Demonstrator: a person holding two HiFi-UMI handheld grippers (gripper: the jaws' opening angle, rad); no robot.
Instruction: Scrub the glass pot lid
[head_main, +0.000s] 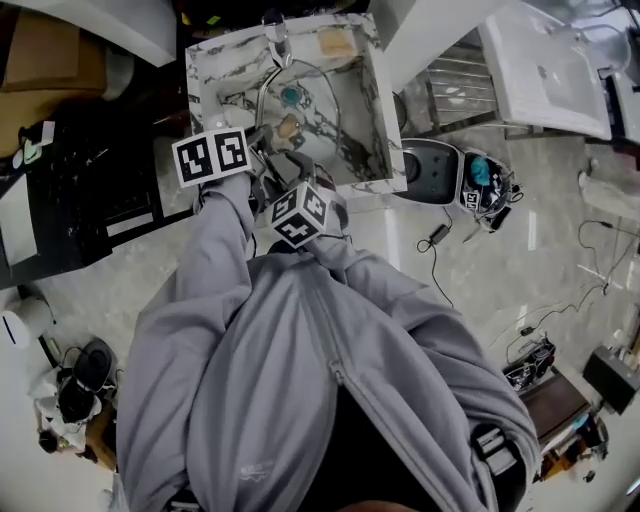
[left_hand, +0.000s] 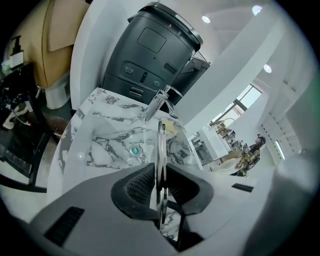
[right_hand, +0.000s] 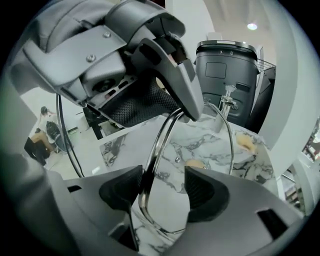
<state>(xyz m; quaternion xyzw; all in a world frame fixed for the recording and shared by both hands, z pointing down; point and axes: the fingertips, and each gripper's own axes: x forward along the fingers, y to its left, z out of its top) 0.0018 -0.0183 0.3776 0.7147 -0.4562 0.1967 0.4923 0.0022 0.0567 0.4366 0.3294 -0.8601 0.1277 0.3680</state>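
Bright, even indoor light; round ceiling lamps (left_hand: 206, 19) glare overhead. Gripper views strongly fisheye, corners black, near foreground soft.

There are two grippers, the left gripper (left_hand: 161, 186) and the right gripper (right_hand: 162, 192). Each carries one marker cube, the left cube (head_main: 211, 157) and the right cube (head_main: 299, 214), and one glass pot lid (left_hand: 161, 145) stands edge-on between both pairs of jaws. Beyond the jaws lies one marble sink (head_main: 366, 110) with one tap (left_hand: 156, 106) and one teal drain (left_hand: 134, 150), and one dark machine (left_hand: 150, 55) stands behind it. Two tan lumps show ahead of the right jaws: the near lump (right_hand: 195, 163) through the glass, the far lump (right_hand: 245, 142) at the sink's corner.
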